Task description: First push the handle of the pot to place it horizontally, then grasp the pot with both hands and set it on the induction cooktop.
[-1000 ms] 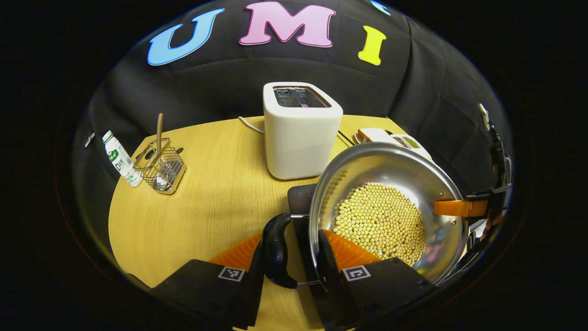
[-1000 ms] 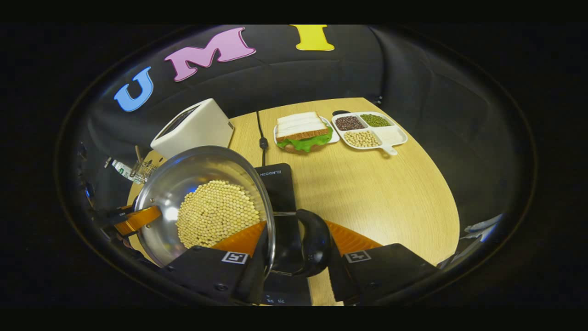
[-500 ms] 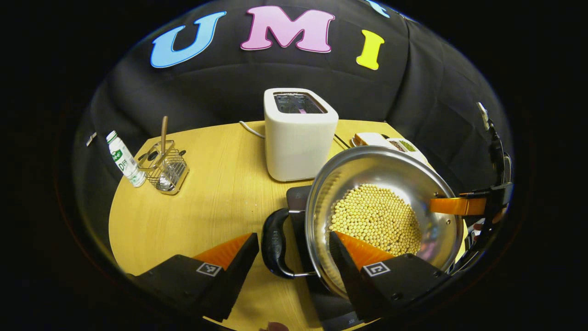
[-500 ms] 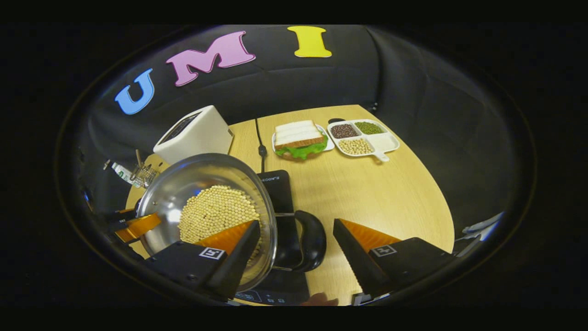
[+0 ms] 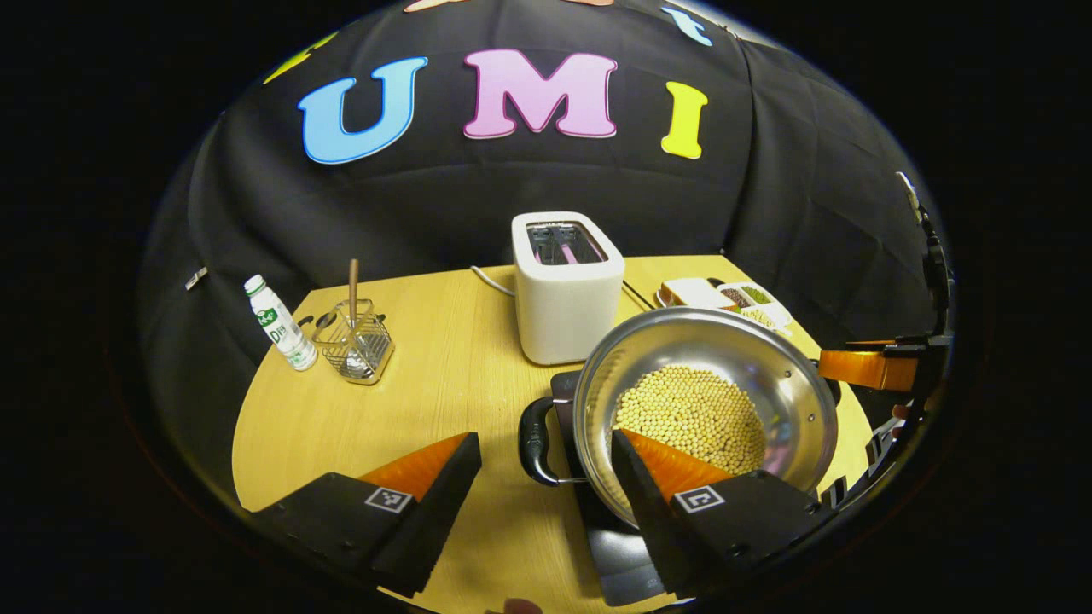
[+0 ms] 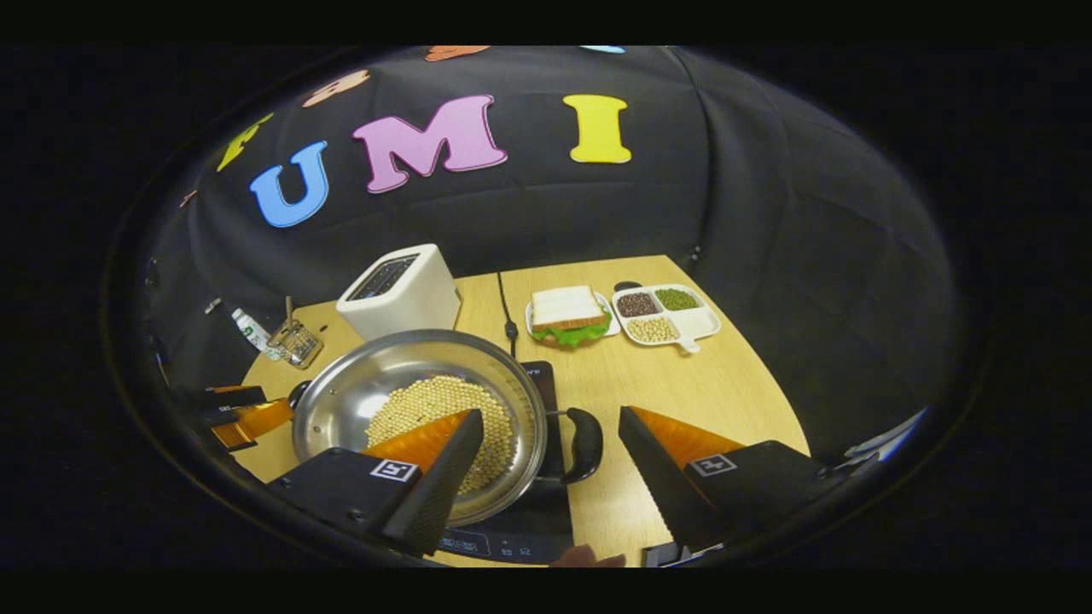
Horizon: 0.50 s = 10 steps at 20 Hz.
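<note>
Pale wooden worktop (image 5: 409,409) carries the shiny steel pot of yellow beans (image 5: 699,401), resting on the black induction cooktop (image 6: 512,533). Left gripper (image 5: 546,469), then right gripper (image 6: 550,452), gape empty; retreat straight outward, clear of handles.

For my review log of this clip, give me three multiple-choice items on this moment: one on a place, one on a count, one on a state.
1. Where does the pot sit?
A. on the cooktop
B. on the toaster
C. on the bare table

2. How many slots has the toaster?
A. one
B. two
C. four

3. How are the grippers?
A. both shut on handles
B. one shut
C. both open

Answers: 1 A, dark cooktop shows under the pot; 2 B, two slots on top; 3 C, the left gripper and right gripper are spread, with the handles untouched between their fingers.
</note>
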Each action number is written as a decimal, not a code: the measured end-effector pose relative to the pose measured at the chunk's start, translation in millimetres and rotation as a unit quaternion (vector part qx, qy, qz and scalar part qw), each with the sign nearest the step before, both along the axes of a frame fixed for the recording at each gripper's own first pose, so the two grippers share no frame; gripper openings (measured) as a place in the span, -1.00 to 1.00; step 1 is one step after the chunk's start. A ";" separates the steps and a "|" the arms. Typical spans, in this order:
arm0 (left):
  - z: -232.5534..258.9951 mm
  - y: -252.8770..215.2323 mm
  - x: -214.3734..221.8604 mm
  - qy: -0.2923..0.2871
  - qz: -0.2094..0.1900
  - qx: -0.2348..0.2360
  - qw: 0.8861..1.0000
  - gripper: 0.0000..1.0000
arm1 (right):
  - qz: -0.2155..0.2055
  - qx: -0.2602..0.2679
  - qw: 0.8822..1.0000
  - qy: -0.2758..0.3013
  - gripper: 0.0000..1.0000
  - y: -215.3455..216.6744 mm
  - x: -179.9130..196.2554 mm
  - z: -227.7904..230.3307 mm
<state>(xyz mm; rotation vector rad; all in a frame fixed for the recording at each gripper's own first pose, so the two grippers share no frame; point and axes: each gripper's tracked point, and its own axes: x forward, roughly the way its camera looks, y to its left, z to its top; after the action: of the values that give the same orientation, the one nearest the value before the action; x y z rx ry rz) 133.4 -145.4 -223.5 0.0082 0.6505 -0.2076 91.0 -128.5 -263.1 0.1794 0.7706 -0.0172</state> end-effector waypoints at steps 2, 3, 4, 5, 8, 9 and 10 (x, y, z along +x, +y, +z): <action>18.2 1.8 -8.0 -0.021 0.006 -0.002 1.000 0.92 | -0.002 -0.006 1.000 -0.022 0.98 -0.6 -3.4 22.6; 28.1 3.5 -11.0 -0.031 0.009 -0.002 0.999 0.92 | -0.001 -0.007 0.999 -0.033 0.98 -0.1 -6.6 34.0; 38.3 5.0 -15.0 -0.043 0.012 -0.003 0.999 0.92 | -0.001 -0.008 0.999 -0.045 0.98 0.7 -8.5 47.7; 50.6 5.5 -19.9 -0.057 0.014 -0.007 0.998 0.91 | -0.002 -0.008 0.998 -0.057 0.98 1.7 -10.9 60.9; 92.8 8.3 -32.1 -0.103 0.021 -0.024 0.994 0.92 | 0.001 -0.018 0.994 -0.108 0.98 4.8 -14.9 104.1; 105.2 9.7 -36.0 -0.119 0.024 -0.029 0.992 0.92 | 0.004 -0.022 0.992 -0.125 0.98 6.4 -16.8 119.1; 118.3 11.8 -39.6 -0.134 0.027 -0.033 0.990 0.92 | 0.006 -0.023 0.990 -0.140 0.97 9.2 -18.5 132.5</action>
<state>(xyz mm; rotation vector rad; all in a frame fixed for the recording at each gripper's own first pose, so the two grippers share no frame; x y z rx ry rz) 93.8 -133.6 -105.2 -0.0440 0.3750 -0.1721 72.5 -119.4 -130.6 0.1299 0.4903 0.0008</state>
